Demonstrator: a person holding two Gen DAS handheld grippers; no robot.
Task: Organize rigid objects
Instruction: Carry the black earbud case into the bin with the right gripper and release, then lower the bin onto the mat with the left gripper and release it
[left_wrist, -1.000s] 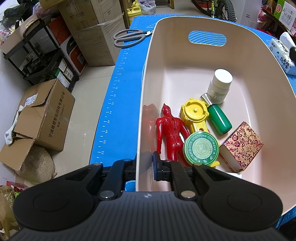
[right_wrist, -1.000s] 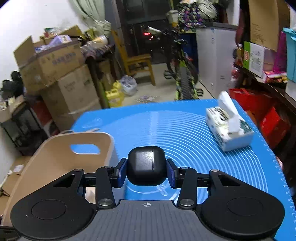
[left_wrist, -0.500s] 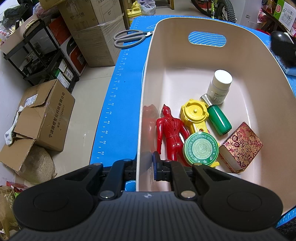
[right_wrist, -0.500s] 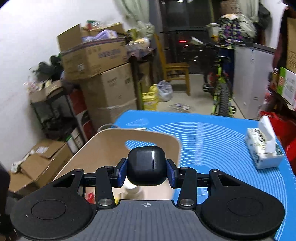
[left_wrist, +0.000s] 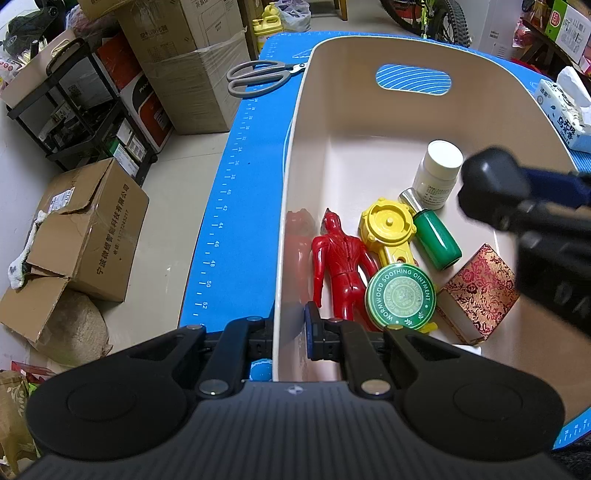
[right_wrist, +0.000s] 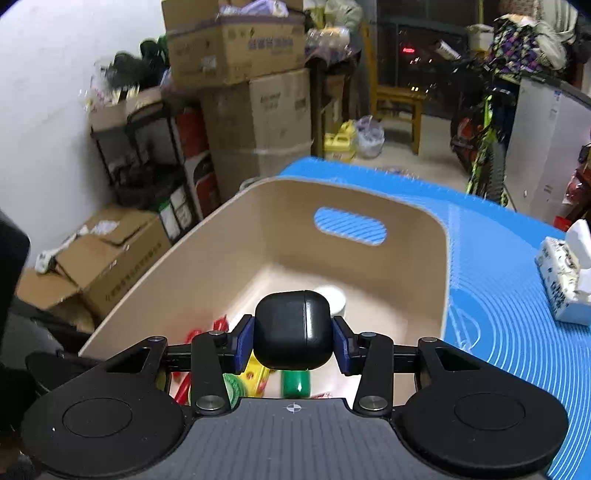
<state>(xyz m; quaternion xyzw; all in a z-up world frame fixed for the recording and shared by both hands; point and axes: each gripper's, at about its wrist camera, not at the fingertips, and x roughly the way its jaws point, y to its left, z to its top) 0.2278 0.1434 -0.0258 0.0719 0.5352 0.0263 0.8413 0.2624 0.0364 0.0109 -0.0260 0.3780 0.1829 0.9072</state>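
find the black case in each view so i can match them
Left wrist: black case at the right edge, blurred, over the bin, by the white bottle.
Right wrist: low centre, clamped in the right gripper.
Shared landmark: the bin's handle slot.

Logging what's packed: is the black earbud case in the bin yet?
Not yet: the right tongs hold the black case above the bin.
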